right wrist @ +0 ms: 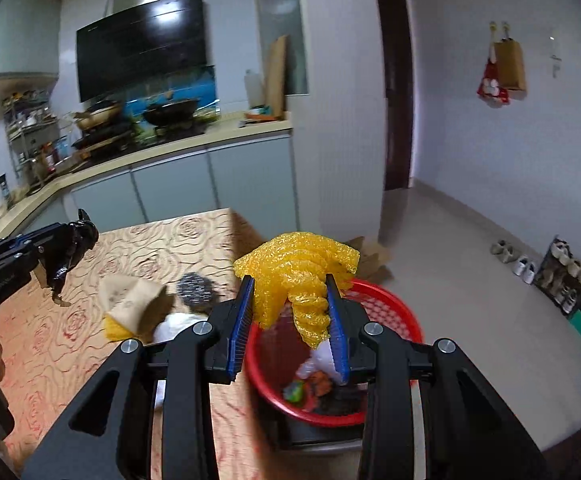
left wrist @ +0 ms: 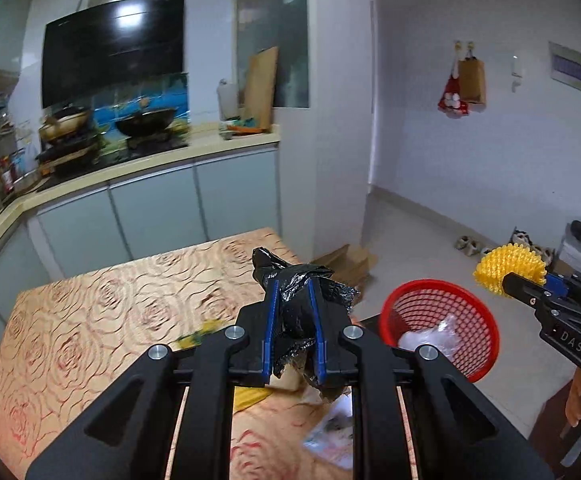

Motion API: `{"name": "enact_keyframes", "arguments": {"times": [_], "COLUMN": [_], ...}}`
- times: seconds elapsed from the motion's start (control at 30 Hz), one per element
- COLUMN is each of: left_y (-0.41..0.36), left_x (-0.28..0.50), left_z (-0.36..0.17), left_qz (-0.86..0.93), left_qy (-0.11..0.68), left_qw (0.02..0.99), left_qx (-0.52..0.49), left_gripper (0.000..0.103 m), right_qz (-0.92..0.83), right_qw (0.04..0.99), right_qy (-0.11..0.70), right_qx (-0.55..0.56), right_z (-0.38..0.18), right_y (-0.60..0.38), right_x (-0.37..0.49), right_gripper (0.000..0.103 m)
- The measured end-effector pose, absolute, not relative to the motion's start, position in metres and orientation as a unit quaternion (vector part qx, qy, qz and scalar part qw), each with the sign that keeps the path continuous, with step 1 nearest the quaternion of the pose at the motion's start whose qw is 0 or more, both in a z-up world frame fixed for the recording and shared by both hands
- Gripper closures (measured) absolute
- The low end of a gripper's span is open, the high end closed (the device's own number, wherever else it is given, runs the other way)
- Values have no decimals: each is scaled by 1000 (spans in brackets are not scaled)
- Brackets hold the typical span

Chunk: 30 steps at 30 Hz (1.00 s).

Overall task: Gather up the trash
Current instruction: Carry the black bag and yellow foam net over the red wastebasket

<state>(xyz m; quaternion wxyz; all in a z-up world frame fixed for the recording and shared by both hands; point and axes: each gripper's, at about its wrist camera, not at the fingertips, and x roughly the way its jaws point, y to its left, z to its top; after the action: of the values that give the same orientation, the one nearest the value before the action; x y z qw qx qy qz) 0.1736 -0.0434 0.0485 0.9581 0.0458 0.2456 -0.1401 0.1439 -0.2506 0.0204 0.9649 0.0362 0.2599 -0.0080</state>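
My left gripper (left wrist: pixel 293 286) is shut on a crumpled black plastic bag (left wrist: pixel 290 276), held above the rose-patterned table (left wrist: pixel 90 320). My right gripper (right wrist: pixel 290 280) is shut on a piece of yellow foam netting (right wrist: pixel 298 268), held over the near rim of the red mesh basket (right wrist: pixel 390 304). The basket (left wrist: pixel 470 320) stands just past the table's right edge and holds clear plastic (left wrist: pixel 430 336) and other scraps. In the left wrist view the right gripper (left wrist: pixel 508 280) shows with the yellow netting (left wrist: pixel 506 268). In the right wrist view the left gripper (right wrist: pixel 64 240) shows with the black bag (right wrist: pixel 70 252).
On the table lie a brown paper piece (right wrist: pixel 130 304), a dark round scrap (right wrist: pixel 196 286) and white paper (right wrist: pixel 174 326). A kitchen counter (left wrist: pixel 150 160) with a stove and pans runs behind. Flattened cardboard (left wrist: pixel 350 264) and shoes (right wrist: pixel 526 268) lie on the tiled floor.
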Motion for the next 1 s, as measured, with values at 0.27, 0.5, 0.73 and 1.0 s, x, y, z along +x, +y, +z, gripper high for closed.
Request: {"name": "enact_keyframes", "arguments": {"times": [0.27, 0.5, 0.73, 1.0], "left_y": [-90, -126, -151, -168], "left_x": [185, 197, 206, 215], "left_z": [42, 29, 10, -12], "left_qz": [-191, -227, -248, -260], "left_qy": [258, 275, 296, 323], "left_qw": [946, 933, 921, 909], "left_qx": [48, 49, 48, 52], "left_gripper": [89, 89, 89, 89], "right_qz": [-41, -60, -72, -76], "right_qw": [963, 959, 955, 950], "right_qy": [261, 271, 281, 298], "right_qx": [45, 56, 62, 61], "right_z": [15, 3, -7, -21], "right_y": [-282, -299, -310, -314], "right_x": [138, 138, 142, 151], "right_gripper": [69, 69, 69, 69]}}
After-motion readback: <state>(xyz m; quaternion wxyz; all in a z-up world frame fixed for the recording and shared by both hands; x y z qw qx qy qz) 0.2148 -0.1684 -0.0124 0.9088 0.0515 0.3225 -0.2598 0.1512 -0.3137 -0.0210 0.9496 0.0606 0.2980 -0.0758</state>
